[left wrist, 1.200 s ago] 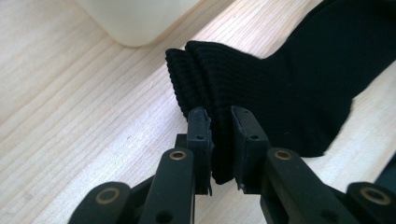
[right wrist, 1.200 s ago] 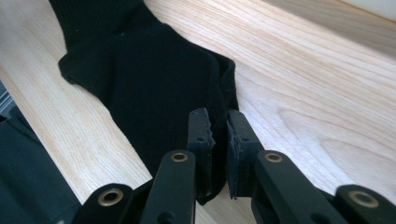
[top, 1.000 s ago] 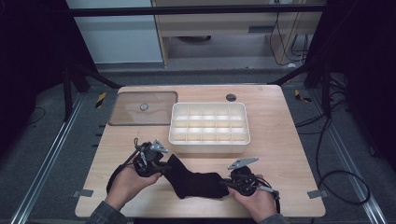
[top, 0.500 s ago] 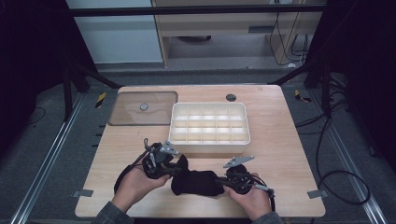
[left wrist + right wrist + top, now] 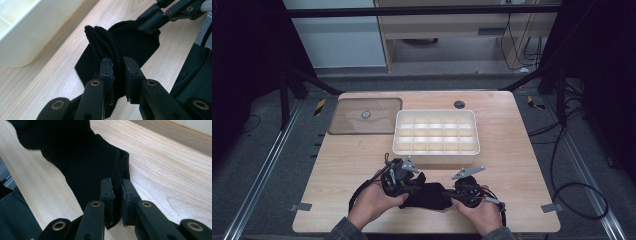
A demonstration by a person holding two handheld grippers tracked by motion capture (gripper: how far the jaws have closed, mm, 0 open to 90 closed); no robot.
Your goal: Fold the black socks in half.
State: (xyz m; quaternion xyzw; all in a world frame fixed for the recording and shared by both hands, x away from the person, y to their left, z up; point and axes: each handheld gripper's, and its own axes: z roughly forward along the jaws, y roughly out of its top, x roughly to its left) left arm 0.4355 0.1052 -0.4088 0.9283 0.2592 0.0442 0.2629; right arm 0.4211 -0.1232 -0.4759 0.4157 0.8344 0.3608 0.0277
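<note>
A black knitted sock (image 5: 429,195) lies near the table's front edge between both hands. My left gripper (image 5: 414,181) is shut on its ribbed cuff (image 5: 106,46), which bunches up between the jaws in the left gripper view (image 5: 117,67). My right gripper (image 5: 451,192) is shut on the sock's other end (image 5: 100,165), the cloth pinched flat between the jaws (image 5: 117,186). The sock is folded over itself, the two grippers close together. In the left gripper view the right gripper's jaws (image 5: 160,17) show at the top right on the sock.
A white compartment box (image 5: 435,131) stands just behind the grippers. Its clear brown lid (image 5: 364,116) lies at the back left. A small black round thing (image 5: 459,104) sits near the back edge. Bare wood table (image 5: 522,145) extends to the right.
My left gripper has moved right toward the right gripper, carrying the cuff and folding the sock shorter. The right gripper has stayed put.
</note>
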